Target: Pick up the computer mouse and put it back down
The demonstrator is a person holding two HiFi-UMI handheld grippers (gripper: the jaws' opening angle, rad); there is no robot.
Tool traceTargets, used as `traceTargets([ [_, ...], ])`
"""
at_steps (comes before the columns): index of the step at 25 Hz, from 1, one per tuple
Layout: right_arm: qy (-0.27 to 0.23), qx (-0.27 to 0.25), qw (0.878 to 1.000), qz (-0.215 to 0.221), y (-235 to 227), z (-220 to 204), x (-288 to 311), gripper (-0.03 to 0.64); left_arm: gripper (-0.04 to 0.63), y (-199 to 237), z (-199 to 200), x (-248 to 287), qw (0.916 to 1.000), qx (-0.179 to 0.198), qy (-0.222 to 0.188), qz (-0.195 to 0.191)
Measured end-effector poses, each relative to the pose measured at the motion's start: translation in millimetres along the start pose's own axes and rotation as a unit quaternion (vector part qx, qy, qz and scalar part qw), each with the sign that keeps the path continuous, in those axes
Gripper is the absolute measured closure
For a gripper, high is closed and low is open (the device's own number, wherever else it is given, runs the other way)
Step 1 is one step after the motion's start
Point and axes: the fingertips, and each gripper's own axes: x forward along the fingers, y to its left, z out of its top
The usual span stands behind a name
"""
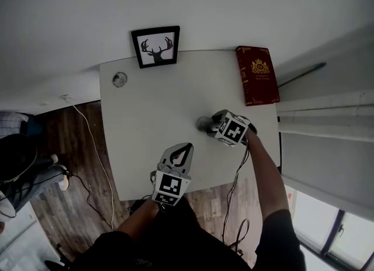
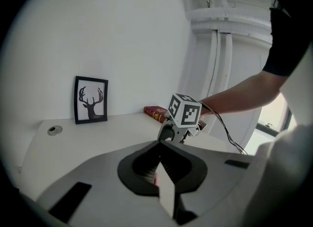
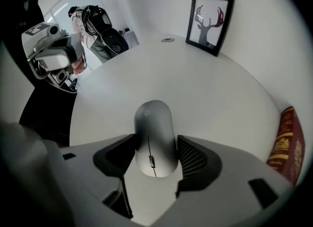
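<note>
Fingers [image 3: 193, 157] apart, flanking slim matte-silver mouse [image 3: 155, 138].

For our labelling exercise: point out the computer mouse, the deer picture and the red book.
computer mouse [image 3: 155, 138], right gripper view, middle of its back.
deer picture [image 1: 155, 47], head view, the deer print.
red book [image 1: 257, 76], head view, cover centre.

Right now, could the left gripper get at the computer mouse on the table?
Probably not cleanly. The right gripper sits over the computer mouse, its open fingers flanking both sides. The left gripper, fingers shut, has bare table ahead, but only the mouse's protruding end is exposed.
</note>
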Motion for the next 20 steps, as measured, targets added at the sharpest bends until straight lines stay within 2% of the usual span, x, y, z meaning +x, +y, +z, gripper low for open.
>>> traceTargets([
  [8,0.012,-0.071,0.993,-0.09,4.7,3.4,-1.1,0.337,0.595,-3.7,-4.4,-2.9,1.0,0.002,0.001,-0.003],
  [15,-0.003,-0.094,0.985,-0.142,15.3,6.9,1.4,0.342,0.595,-1.5,-9.7,-6.0,1.0,0.003,0.006,0.004],
  [17,-0.007,-0.103,0.982,-0.157,17.1,7.0,2.3,0.342,0.595,1.5,-13.8,-6.2,0.9998,0.015,0.014,0.008],
  [20,-0.011,-0.124,0.976,-0.181,20.3,8.0,3.3,0.342,0.595,10.2,-18.2,-3.5,0.998,0.053,0.029,0.016],
])
